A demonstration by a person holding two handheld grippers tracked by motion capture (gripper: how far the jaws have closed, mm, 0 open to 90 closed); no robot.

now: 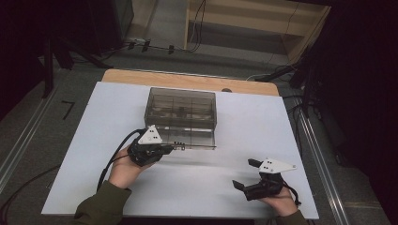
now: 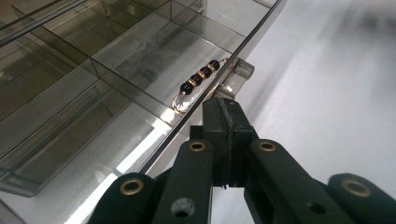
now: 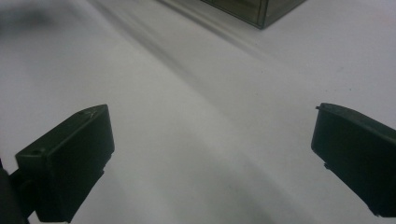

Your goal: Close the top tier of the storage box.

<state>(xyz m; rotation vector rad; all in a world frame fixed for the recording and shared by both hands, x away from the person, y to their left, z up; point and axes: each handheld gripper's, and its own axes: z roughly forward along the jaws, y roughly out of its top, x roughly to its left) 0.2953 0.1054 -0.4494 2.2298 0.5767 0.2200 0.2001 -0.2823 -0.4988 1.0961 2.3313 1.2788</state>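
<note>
A dim room with cables on the floor surrounds a wooden counter (image 1: 187, 79) covered by a white sheet (image 1: 84, 154). At the centre of the high view stands a smoky clear plastic organiser box (image 1: 183, 112), its lid (image 1: 192, 138) swung down toward the person.

The left gripper (image 1: 172, 148) sits at the lid's near left edge, jaws pressed fully together. In the left gripper view the jaw tips meet right at the lid's rim, just beside the small latch tab (image 2: 238, 71); whether they pinch the rim or merely press against it cannot be told.

Just ahead of the tips, in the middle of that view, a beaded earring (image 2: 198, 79) of dark and gold beads on a wire hook lies on the clear plastic.

The right gripper (image 1: 244, 174) rests in the lower right of the high view, jaws wide apart and empty over bare sheet, well apart from the box.

Judgement: the step in hand is working the lid. It should be moved slowly and kept level, or the earring may slide off. The idle right gripper could steady the box.
</note>
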